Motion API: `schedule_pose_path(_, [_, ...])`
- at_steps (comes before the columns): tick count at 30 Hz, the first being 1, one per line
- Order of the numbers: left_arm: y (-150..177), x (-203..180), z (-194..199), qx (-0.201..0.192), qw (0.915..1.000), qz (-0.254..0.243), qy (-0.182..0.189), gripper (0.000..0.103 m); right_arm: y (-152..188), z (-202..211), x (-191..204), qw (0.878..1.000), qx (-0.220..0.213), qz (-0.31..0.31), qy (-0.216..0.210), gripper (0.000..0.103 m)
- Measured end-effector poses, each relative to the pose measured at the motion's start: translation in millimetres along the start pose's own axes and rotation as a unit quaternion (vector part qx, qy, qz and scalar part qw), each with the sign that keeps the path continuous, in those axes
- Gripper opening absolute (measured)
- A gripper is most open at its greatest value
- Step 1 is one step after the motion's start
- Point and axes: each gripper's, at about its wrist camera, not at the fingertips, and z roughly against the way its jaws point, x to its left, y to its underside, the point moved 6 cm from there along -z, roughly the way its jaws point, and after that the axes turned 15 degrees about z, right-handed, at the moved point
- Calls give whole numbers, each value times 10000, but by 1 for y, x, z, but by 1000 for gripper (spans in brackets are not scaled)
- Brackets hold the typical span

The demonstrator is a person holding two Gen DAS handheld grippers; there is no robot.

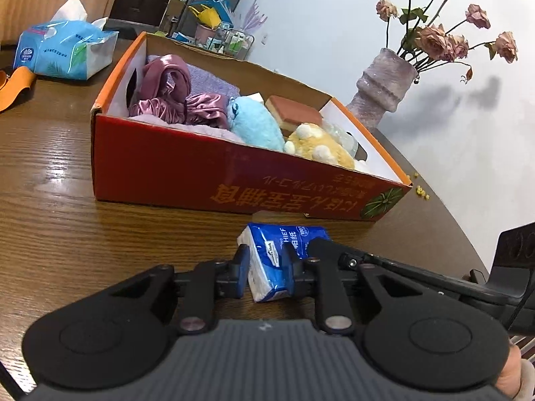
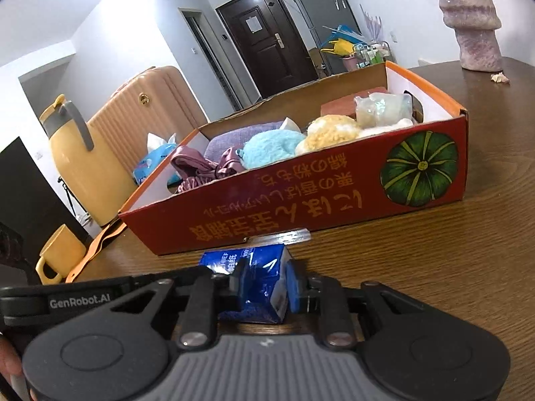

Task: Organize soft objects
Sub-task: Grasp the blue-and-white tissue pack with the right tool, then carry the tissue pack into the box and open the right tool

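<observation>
The left gripper [image 1: 265, 275] and right gripper [image 2: 265, 287] are each clamped on one end of the blue tissue pack [image 1: 284, 254] resting on the table [image 1: 67, 183] before the red box [image 1: 207, 170], likely to lift it in.

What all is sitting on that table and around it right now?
tissue pack: one, blue, on the table before the box, pinched from both sides
box: one, red-orange cardboard, on the wooden table
satin cloth: mauve, in the box
blue plush: one, in the box
yellow plush: one, in the box
tissue box: one, light blue, far corner
vase: one, mauve, holding dried roses
jug: one, yellow
mug: one, yellow
suitcase: one, tan, behind the table
left gripper: black, shut on the pack
right gripper: black, shut on the pack
</observation>
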Motion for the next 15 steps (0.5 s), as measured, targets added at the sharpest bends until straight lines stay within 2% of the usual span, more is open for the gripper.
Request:
schedule_pose_path(3, [1,-2,-1,-56,10000,-37,-32,21,0,-2,-2,10000,-25,-61,-68,22])
schedule_pose_path(9, [4,-8,1,-187,9996,-19,-208,20,-1,4,2,9999,-42,124,57,21])
schedule_pose_path(13, [18,-11,14,-311,9989,60,-348,16,0,9,8,9997,-29,167,151,18])
schedule_pose_path(15, [36,-16,32,-352,9986,-96,-380,15,7,22,14,9997,-24,179,189,16])
